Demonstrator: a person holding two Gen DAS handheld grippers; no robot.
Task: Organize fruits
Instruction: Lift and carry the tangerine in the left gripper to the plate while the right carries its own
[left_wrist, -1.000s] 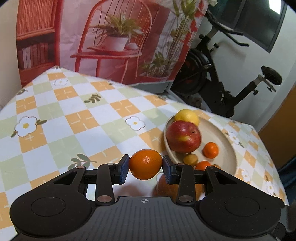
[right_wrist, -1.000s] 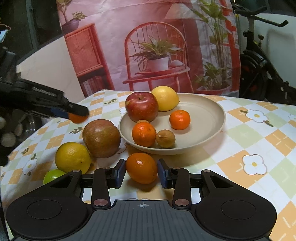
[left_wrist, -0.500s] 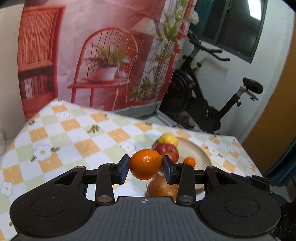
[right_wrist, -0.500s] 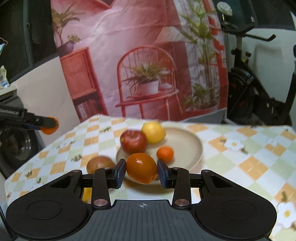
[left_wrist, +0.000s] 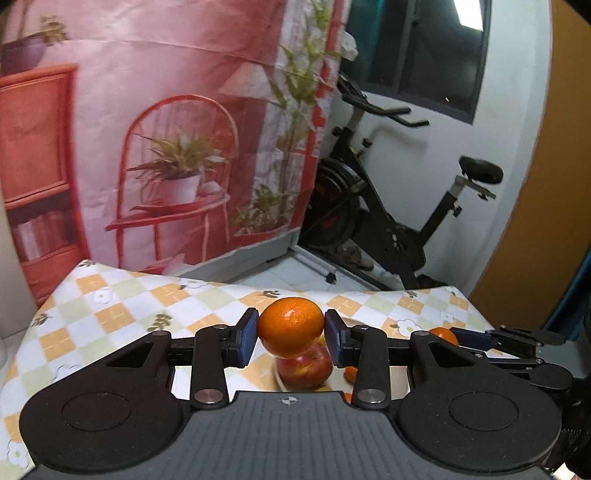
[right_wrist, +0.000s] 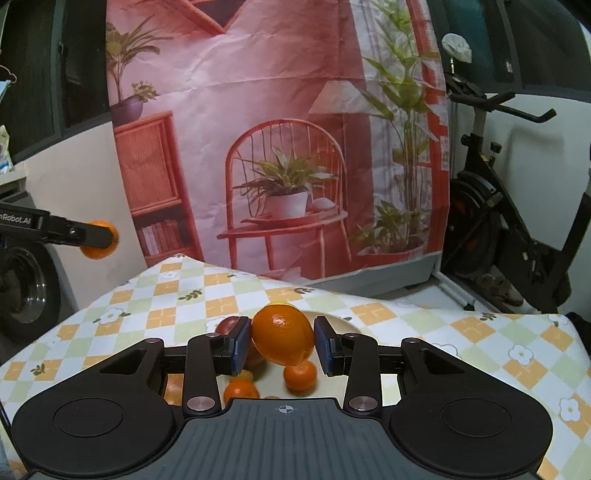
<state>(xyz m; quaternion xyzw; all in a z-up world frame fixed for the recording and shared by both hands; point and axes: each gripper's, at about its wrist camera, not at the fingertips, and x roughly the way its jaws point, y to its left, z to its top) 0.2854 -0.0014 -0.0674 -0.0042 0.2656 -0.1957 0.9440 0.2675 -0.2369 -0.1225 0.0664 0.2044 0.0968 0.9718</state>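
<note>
Orange fruit fills both my grippers, the left gripper (left_wrist: 290, 334) clamped on a mandarin (left_wrist: 290, 326) and the right gripper (right_wrist: 282, 345) on an orange (right_wrist: 282, 339), both now lifted high above the plate (right_wrist: 334, 323), ready for placing.

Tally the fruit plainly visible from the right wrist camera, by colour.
Orange: 4, namely the large orange in the right tongs, the second orange in the left tongs, and two mandarins on the plate
Red: 1, the apple
Total: 5; bits hidden behind the tongs not counted.
</note>
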